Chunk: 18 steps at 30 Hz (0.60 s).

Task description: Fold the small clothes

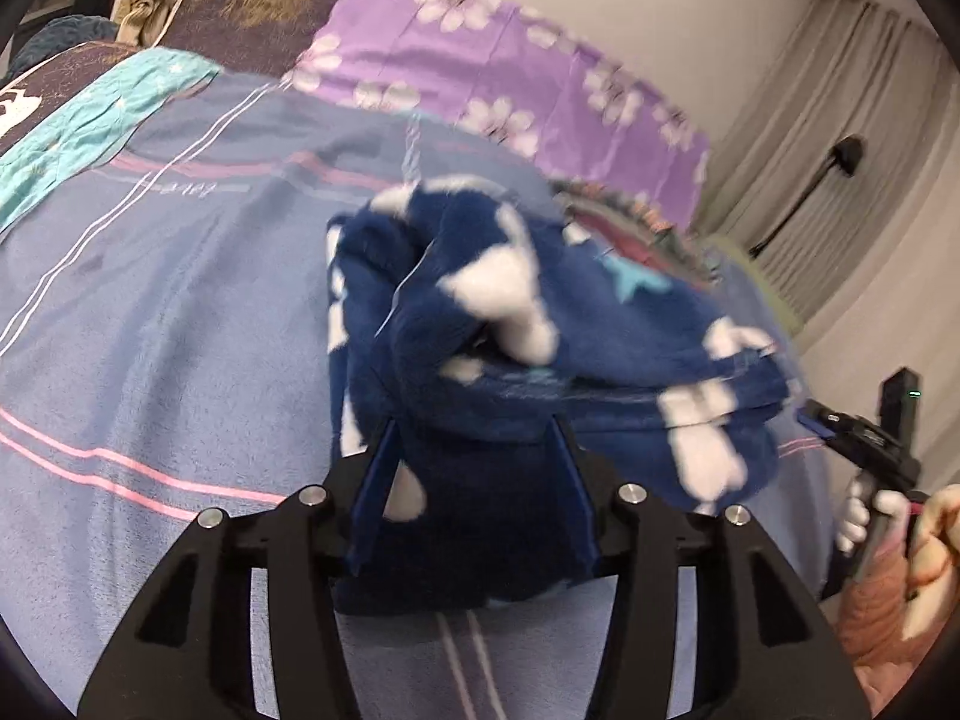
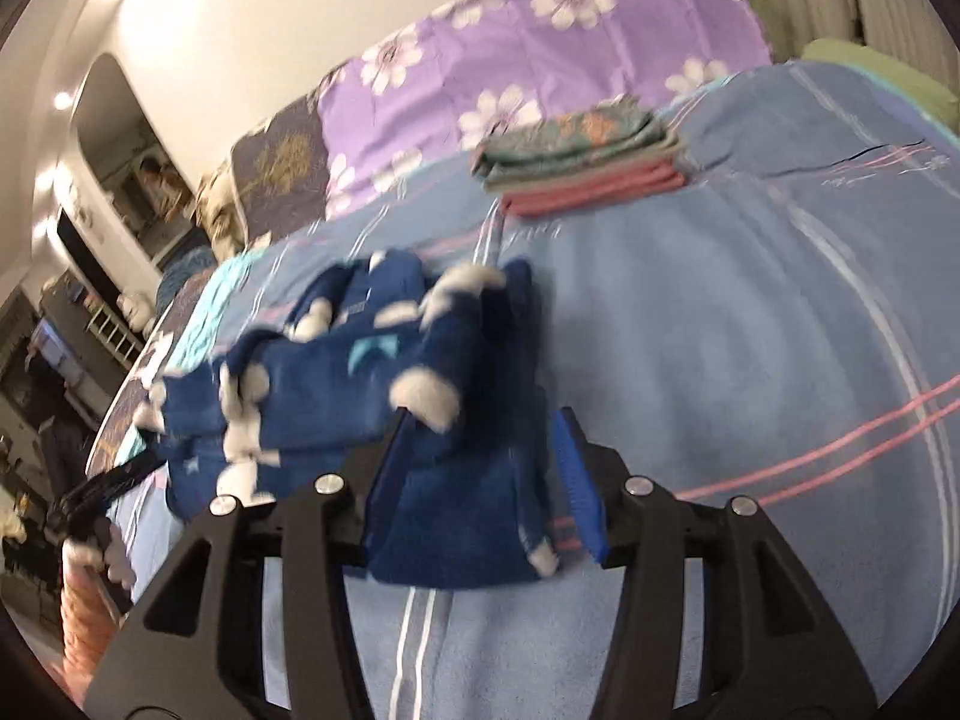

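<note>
My left tool (image 1: 474,420) points down at a slant over the bed, and the dark blue fleece garment (image 1: 528,330) fills the gap between its two fingers; the fleece hides the pads, so I cannot tell whether they press on it or stand loose. My right tool (image 2: 480,420) tilts down the same way. Its left finger lies against the fleece garment (image 2: 372,372), while its right finger (image 2: 579,486), with its blue pad, stands clear of the cloth with a gap showing, so that tool is open around the fabric and not clamping it.

The garment is one piece, navy with white patches and a small light-blue star, bunched in a heap on the blue bedspread (image 1: 150,312) between my two tools. From the left wrist view I see my right hand (image 1: 882,516) in a white glove with an orange sleeve, holding the other tool's handle at the right edge. From the right wrist view my left hand (image 2: 96,552) appears at the lower left, gloved the same way.

Further out on the bedspread sits one folded stack of clothes (image 2: 582,156), green-patterned on top and pink beneath, well apart from the fleece. Behind it lies one purple cover with white flowers (image 2: 540,42). Grey curtains (image 1: 828,138) hang at the right.
</note>
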Available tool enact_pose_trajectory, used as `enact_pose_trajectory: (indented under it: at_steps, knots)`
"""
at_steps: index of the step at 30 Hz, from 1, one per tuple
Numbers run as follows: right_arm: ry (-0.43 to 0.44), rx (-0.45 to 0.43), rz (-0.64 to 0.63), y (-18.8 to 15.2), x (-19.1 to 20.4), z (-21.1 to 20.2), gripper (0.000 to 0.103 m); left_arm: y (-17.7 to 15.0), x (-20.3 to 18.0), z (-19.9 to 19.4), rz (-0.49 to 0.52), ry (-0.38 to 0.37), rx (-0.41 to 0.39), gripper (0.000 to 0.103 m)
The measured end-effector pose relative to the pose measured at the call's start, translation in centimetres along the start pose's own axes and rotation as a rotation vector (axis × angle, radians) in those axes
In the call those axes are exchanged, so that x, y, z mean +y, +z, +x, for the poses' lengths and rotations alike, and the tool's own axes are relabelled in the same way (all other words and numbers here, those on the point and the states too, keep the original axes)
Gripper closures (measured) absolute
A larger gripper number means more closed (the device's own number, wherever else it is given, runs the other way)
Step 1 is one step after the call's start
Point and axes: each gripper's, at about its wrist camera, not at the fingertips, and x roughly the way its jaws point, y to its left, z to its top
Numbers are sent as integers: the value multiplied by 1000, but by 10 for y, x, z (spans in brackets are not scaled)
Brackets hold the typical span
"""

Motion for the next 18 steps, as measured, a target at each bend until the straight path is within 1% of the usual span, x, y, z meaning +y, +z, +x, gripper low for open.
enact_pose_trajectory:
  at_steps: [1,2,3,4,5,6,7,8,10,13,15,17,18]
  knots:
    - [11,16,-13,-2,1,5,53,0,2,4,-13,7,1,56]
    - [16,32,-28,-4,4,11,53,1,5,6,-34,1,-4,71]
    - [17,39,-38,-4,6,16,53,3,8,5,-61,-19,-13,88]
    - [15,35,-41,-5,9,19,59,6,10,4,-79,-39,-21,91]
    - [14,27,-30,-3,6,22,67,8,10,0,-84,-41,-37,94]
    - [23,21,-3,0,1,23,90,10,9,-4,-78,-37,-47,96]
    - [38,12,24,2,-3,21,96,14,6,-9,-64,-31,-64,97]
    - [57,-6,50,6,-5,19,97,16,3,-12,-54,-32,-76,99]
    - [90,-52,73,16,-5,13,97,24,-5,-24,-18,-44,-114,99]
    - [103,-74,50,29,1,6,97,38,-19,-33,40,-43,-147,99]
    - [104,-85,31,44,8,7,97,53,-25,-30,61,-38,-160,99]
    - [118,-106,30,58,13,9,96,71,-26,-22,55,-41,-180,99]
    - [126,-115,38,66,12,12,92,80,-24,-16,46,-34,-194,99]
